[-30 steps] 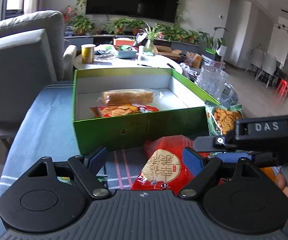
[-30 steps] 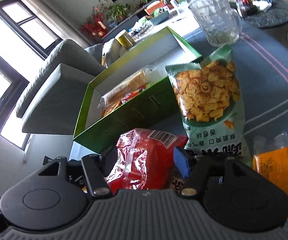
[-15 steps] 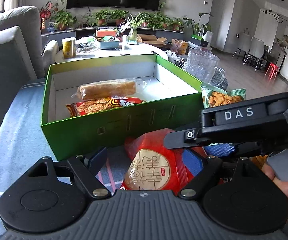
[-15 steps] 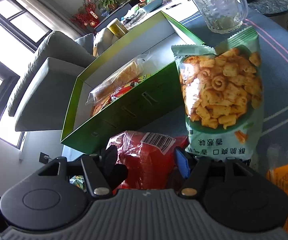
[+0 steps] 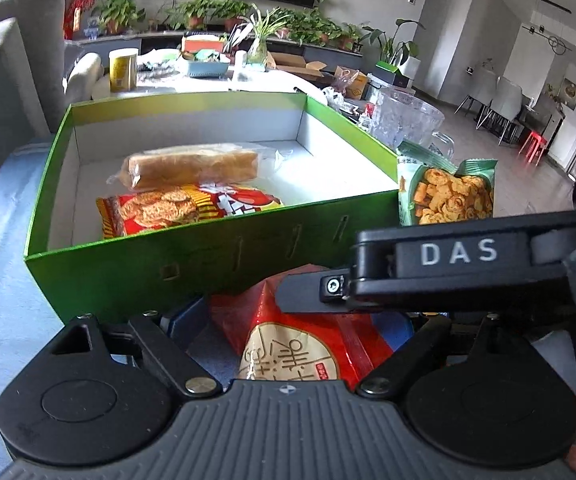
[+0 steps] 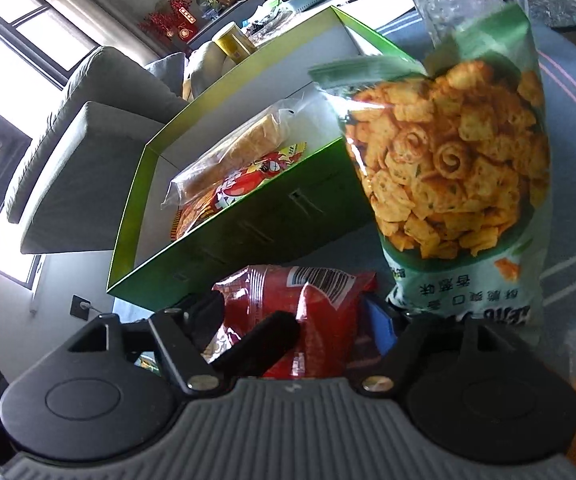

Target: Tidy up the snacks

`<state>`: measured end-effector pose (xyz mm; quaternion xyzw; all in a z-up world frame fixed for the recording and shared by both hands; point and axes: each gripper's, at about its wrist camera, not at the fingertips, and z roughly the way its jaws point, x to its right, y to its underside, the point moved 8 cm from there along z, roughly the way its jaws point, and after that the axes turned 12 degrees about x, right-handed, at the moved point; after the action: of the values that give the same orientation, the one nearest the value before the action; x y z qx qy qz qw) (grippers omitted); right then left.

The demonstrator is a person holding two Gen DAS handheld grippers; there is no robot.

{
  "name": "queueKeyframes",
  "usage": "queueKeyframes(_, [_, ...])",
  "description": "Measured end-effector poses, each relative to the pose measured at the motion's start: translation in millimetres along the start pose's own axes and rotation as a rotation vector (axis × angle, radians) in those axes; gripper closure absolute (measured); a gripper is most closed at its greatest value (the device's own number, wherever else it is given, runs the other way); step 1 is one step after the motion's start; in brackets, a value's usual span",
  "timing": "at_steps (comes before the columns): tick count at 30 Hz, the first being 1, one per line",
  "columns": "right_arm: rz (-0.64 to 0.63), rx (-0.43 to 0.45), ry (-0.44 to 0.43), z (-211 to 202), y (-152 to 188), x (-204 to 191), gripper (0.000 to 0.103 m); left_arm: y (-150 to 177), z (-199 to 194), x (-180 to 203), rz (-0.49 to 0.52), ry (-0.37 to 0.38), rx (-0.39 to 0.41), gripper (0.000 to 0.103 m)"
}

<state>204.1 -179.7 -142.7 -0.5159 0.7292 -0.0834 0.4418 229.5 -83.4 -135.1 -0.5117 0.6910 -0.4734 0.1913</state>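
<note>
Left wrist view, surface (image 5: 3, 208): blue-grey cloth with pale stripes, carrying everything below.
Green box (image 5: 191, 268): open-topped, white inside, standing on the surface just beyond both grippers.
Box contents: wrapped bread loaf (image 5: 191, 166) lying toward the back, red cracker packet (image 5: 183, 208) touching it in front.
Green snack bag (image 6: 456, 168): full of orange curls, upright beside the box's right corner, in front of a glass jug (image 5: 404, 124).
Red snack bag (image 5: 304, 340): lying on the surface against the box's near wall, between both pairs of fingers.
Left gripper (image 5: 292, 324): fingers wide apart and just opened further; the red snack bag sits between them, nearer the right one, with a clear gap at the left.
Right gripper (image 6: 292, 312): fingers partly spread, just opening; the red snack bag's barcode end lies between them. Whether the pads press on it I cannot tell.
</note>
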Motion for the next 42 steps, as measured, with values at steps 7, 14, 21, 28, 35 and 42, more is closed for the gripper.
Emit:
queueKeyframes(7, [-0.014, 0.011, -0.015, 2.2, -2.1, -0.8, 0.031, 2.0, 3.2, -1.6, -0.050, 0.040, -0.024, 0.020])
queueKeyframes(14, [-0.021, 0.032, -0.043, -4.2, -1.5, -7.4, 0.040, -2.6, -15.6, 15.0, -0.038, 0.085, 0.016, 0.032])
queueKeyframes(21, [-0.050, 0.076, -0.071, -26.9, -2.4, -17.4, 0.042, -8.6, -35.6, 22.8, -0.015, 0.093, 0.055, 0.031])
queueKeyframes(28, [-0.032, 0.084, -0.041, -36.3, -5.1, -3.9, 0.043, 2.7, -43.4, 6.2, 0.025, 0.013, 0.013, 0.029])
queueKeyframes(35, [0.007, 0.076, -0.029, -40.2, -9.7, 10.2, 0.043, -2.4, -38.9, -20.3, -0.065, -0.027, 0.014, 0.026])
queueKeyframes(42, [0.006, 0.002, -0.036, -17.5, 0.8, 5.3, 0.043, 5.3, -17.5, -11.3, -0.086, 0.038, -0.031, 0.024])
